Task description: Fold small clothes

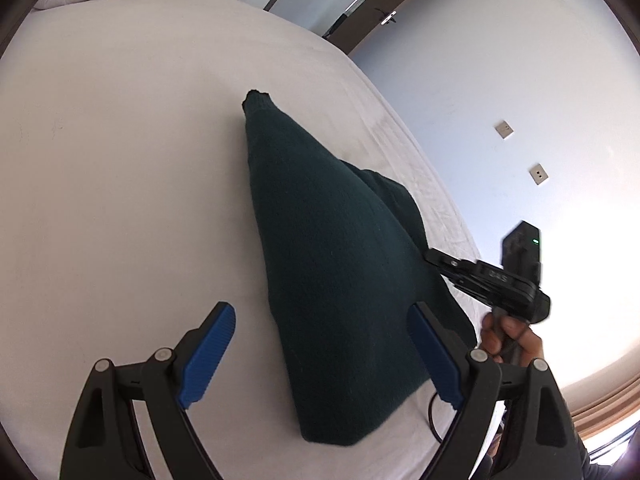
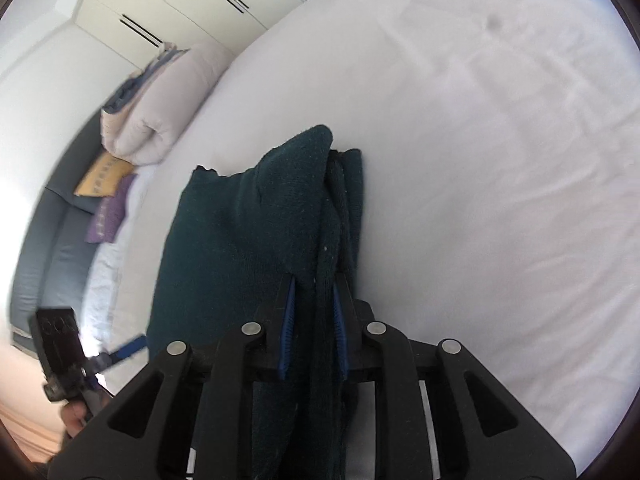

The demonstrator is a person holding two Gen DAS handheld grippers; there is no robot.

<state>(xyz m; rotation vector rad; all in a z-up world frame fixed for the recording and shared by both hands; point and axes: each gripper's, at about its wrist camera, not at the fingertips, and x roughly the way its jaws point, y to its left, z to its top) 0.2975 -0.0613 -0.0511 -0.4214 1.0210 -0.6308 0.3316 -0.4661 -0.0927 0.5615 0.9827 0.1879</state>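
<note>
A dark green knitted garment (image 1: pixel 332 264) lies partly folded on the white bed (image 1: pixel 120 160). My left gripper (image 1: pixel 320 320) is open, its blue pads (image 1: pixel 210 356) wide apart, hovering over the garment's near end. My right gripper (image 2: pixel 314 284) is shut on a bunched edge of the garment (image 2: pixel 256 232) and lifts it off the bed. The right gripper also shows in the left wrist view (image 1: pixel 434 258), clamped on the garment's right edge. The left gripper shows in the right wrist view (image 2: pixel 134 342) at the lower left.
A rolled duvet (image 2: pixel 160 96) and yellow and purple cushions (image 2: pixel 108 192) lie at the bed's far side by a grey sofa (image 2: pixel 44 264). A white wardrobe (image 2: pixel 192 8) stands behind. A black cable (image 1: pixel 434 416) lies at the bed's near edge. A wall (image 1: pixel 520 100) is on the right.
</note>
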